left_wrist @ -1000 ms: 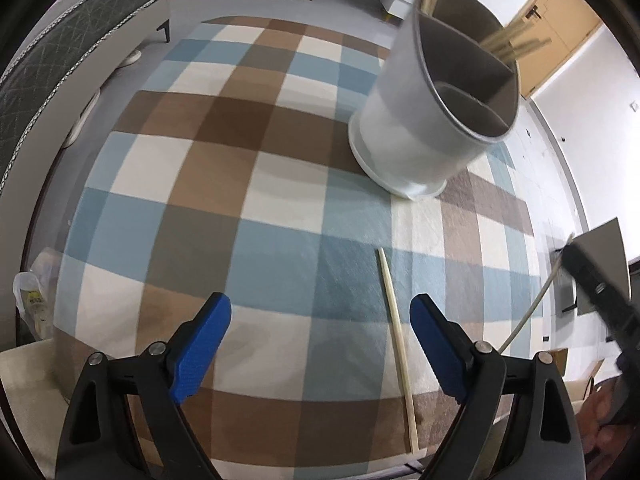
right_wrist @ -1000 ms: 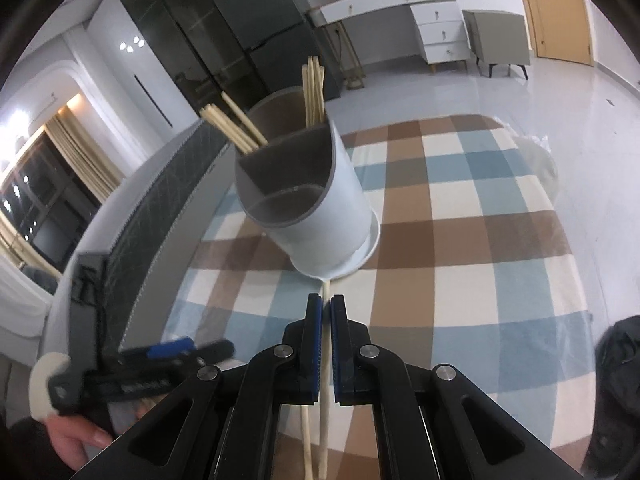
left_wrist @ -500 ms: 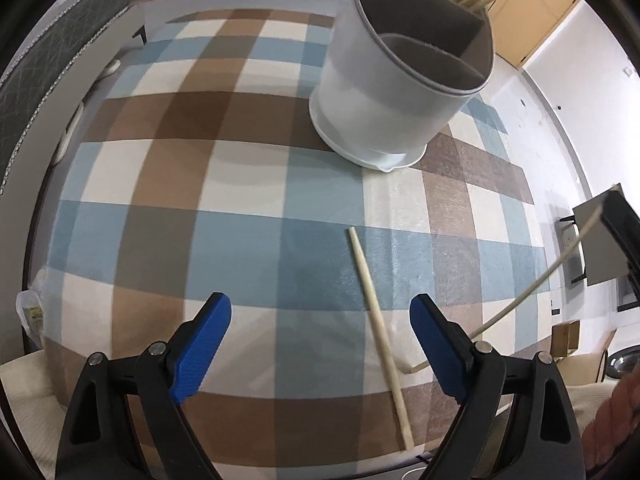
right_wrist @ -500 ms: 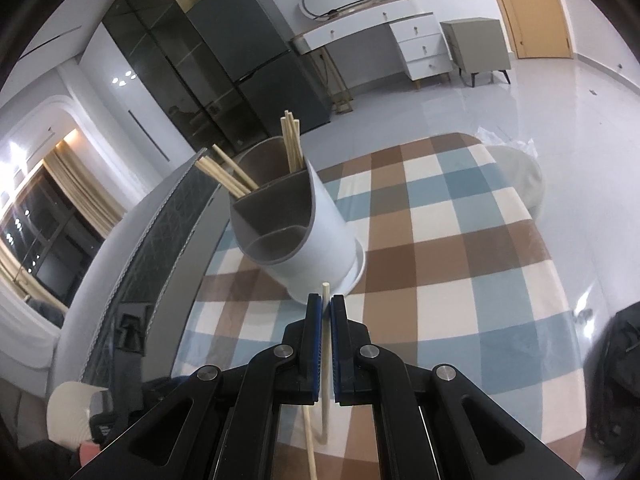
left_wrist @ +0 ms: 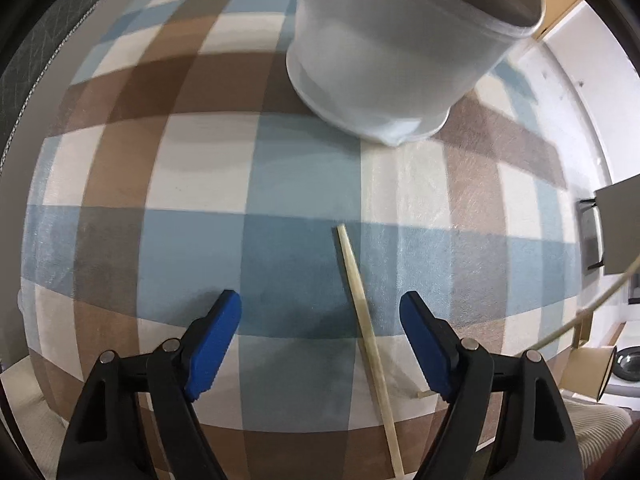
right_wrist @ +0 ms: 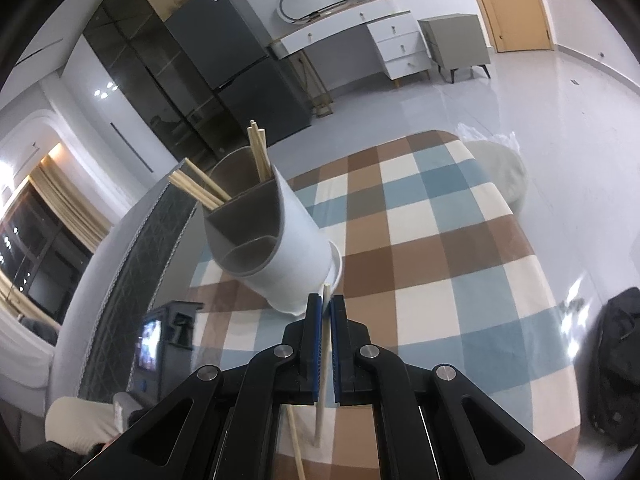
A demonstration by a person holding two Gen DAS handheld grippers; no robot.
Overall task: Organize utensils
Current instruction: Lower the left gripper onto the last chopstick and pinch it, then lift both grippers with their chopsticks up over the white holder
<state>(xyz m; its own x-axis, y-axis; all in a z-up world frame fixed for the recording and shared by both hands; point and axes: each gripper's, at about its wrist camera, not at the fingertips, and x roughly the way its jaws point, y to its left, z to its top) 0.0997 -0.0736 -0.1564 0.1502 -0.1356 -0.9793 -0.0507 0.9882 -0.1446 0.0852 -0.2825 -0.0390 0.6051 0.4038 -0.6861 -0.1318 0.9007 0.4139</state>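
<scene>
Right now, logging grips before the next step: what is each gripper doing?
Left gripper: jaws closing, pads not yet touching the chopstick on the cloth between them.
Right gripper: shut on a chopstick.

Matt wooden chopstick (left_wrist: 362, 312) on soft woven cloth (left_wrist: 192, 184).

The left wrist view looks steeply down from close above the checked surface (left_wrist: 200, 152), with the white utensil holder (left_wrist: 392, 60) filling its top edge and the left tongs (left_wrist: 320, 320) at the bottom of the picture. The right wrist view sits higher and farther back from the utensil holder (right_wrist: 288, 256), slanting down past the right tongs (right_wrist: 326, 312) so that it takes in the room beyond the holder. Both views share the holder, the checked surface (right_wrist: 440, 240) around its base and the loose chopstick (left_wrist: 368, 332) lying on the near side of it (right_wrist: 294, 436).
</scene>
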